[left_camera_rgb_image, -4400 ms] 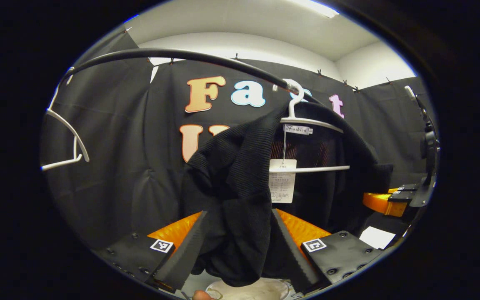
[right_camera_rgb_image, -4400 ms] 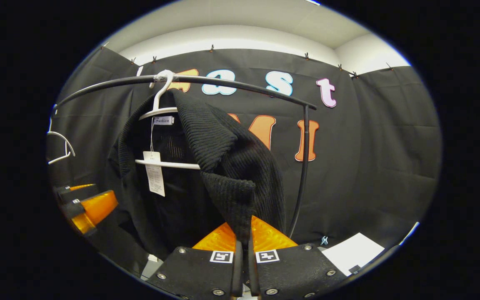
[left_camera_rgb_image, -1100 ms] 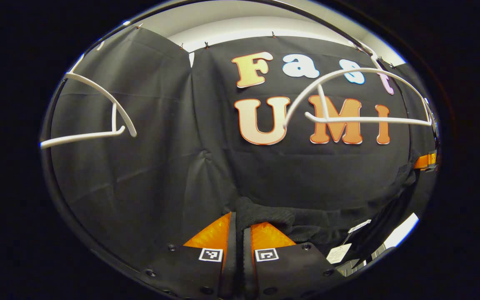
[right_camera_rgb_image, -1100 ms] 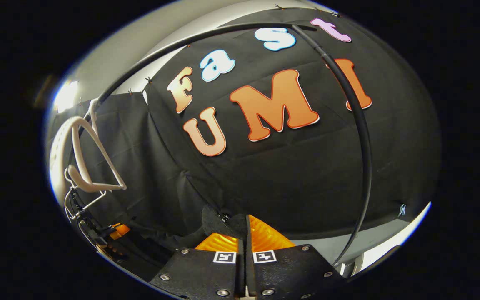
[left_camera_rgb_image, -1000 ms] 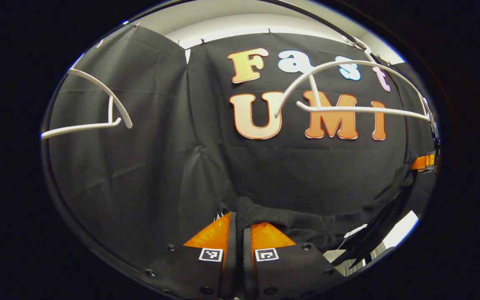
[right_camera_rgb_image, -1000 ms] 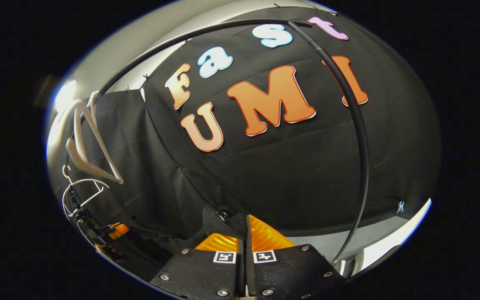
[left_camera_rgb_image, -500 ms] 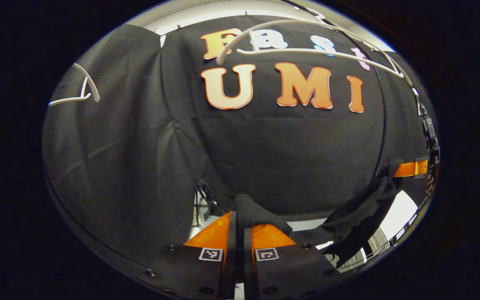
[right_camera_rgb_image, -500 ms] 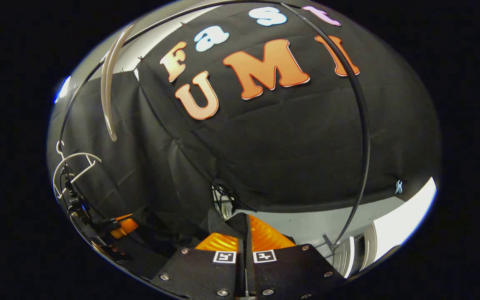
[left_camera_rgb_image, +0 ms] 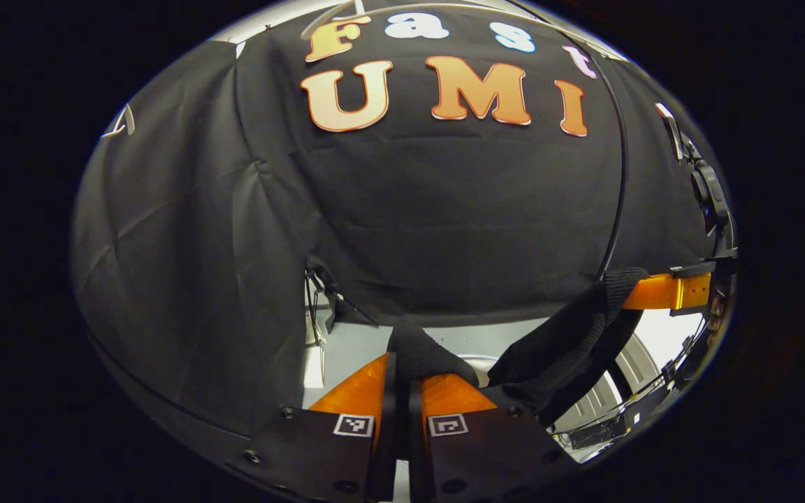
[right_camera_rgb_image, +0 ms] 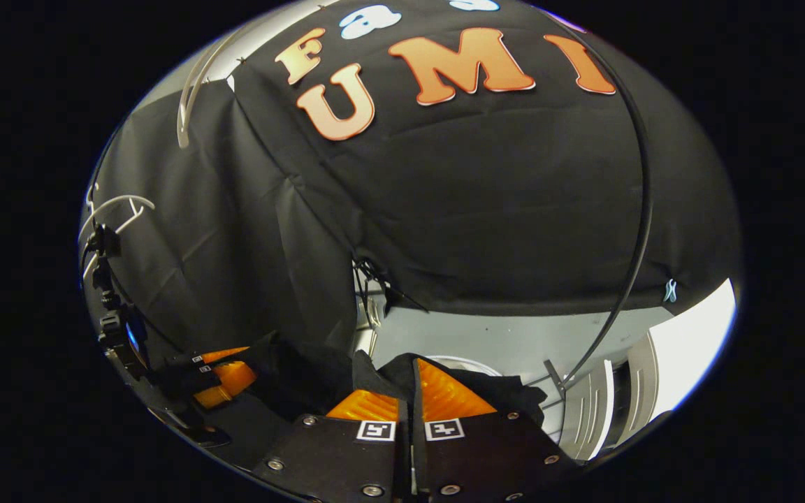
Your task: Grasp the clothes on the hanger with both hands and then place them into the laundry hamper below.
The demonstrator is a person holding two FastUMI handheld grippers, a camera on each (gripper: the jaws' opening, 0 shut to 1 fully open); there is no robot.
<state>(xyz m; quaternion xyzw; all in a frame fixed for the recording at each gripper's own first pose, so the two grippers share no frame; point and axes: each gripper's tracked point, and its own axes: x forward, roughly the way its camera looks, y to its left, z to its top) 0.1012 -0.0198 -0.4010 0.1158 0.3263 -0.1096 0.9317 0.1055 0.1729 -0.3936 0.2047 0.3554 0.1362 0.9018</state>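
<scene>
1. Black cloth [left_camera_rgb_image: 444, 209] walled the booth all around you and took up most of both views; it hung in soft folds and stopped short of the floor, with a slit between two panels low in the left gripper view.
2. Pale grey floor [right_camera_rgb_image: 500, 339] ran under the cloth's hem, and a brighter white patch [right_camera_rgb_image: 689, 335] lay at the right edge of the right gripper view.
3. Your clothes rail, a thin black tube [right_camera_rgb_image: 636, 230], curved down across the cloth on the right and met the floor near some white slatted bars [right_camera_rgb_image: 595, 412].
4. Your black knit garment [left_camera_rgb_image: 570, 342] was off the hanger and low, stretched between your two grippers, sagging just above the floor.
5. Your left gripper [left_camera_rgb_image: 402, 381] had its fingers drawn in narrow with a fold of the garment pinched between them; the knit bulged up over the tips.
6. Your right gripper [right_camera_rgb_image: 408, 388] was likewise nearly closed, clamping black fabric that spread out to both sides of it. In the left gripper view it sat far right [left_camera_rgb_image: 661, 292], holding the garment's other end.
7. White hangers [right_camera_rgb_image: 112, 209] hung bare at the upper left of the right gripper view.
8. A round pale rim [right_camera_rgb_image: 462, 363] showed on the floor just beyond your right gripper's tips; I could not tell whether it was the hamper.
</scene>
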